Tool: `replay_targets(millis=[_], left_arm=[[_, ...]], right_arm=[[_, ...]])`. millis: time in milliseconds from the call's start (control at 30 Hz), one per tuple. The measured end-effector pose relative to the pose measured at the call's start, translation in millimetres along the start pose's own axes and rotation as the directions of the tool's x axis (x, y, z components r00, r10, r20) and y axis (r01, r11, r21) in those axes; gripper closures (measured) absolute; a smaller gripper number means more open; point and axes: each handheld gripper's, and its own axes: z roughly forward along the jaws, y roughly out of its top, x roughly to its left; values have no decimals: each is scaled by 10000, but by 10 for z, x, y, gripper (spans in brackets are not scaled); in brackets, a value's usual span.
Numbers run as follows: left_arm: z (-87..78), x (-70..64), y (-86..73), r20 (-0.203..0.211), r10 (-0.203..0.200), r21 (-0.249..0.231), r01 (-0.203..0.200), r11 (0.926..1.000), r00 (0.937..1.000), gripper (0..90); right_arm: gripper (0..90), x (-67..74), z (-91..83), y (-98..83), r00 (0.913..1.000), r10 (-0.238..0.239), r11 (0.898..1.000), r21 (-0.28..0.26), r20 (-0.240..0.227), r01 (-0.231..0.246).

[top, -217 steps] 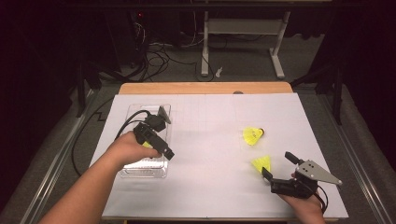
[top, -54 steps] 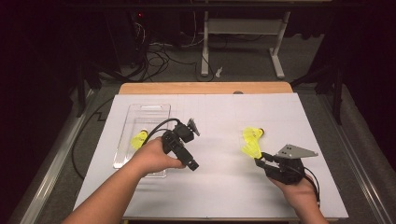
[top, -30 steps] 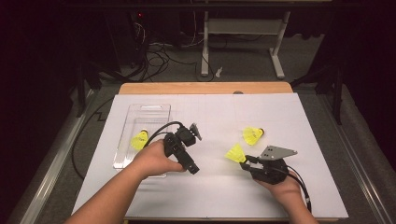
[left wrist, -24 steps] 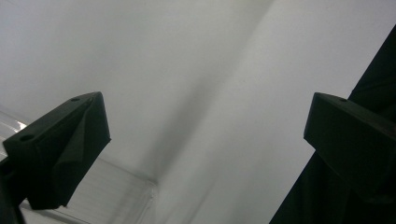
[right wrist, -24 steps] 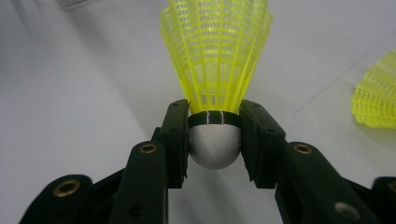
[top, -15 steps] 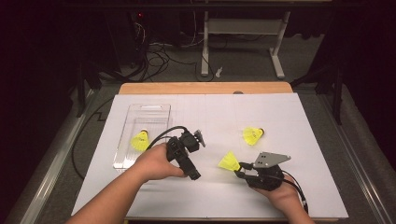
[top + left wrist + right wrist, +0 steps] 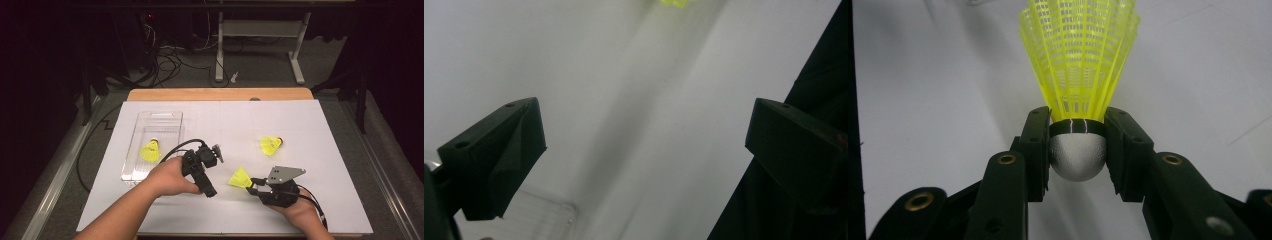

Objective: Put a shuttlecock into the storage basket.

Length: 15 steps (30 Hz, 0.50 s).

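Your right tongs (image 7: 252, 184) grip the yellow shuttlecock (image 7: 240, 178) by its cap; it has moved left to lower centre, above the surface (image 7: 320, 150). Your left tongs (image 7: 216, 154) stand released beside it.

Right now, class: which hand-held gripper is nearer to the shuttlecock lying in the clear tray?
Left. The left hand-held gripper sits just right of the tray holding that shuttlecock; the right hand-held gripper is farther right, gripping another shuttlecock.
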Motion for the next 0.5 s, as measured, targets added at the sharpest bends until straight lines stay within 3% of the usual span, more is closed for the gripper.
replay_targets(millis=[500], left_arm=[[43,-58,25,185,454,47,-455,9990,9988,124]], right_arm=[[660,156,119,74,9983,-329,9993,147,-488,336]])
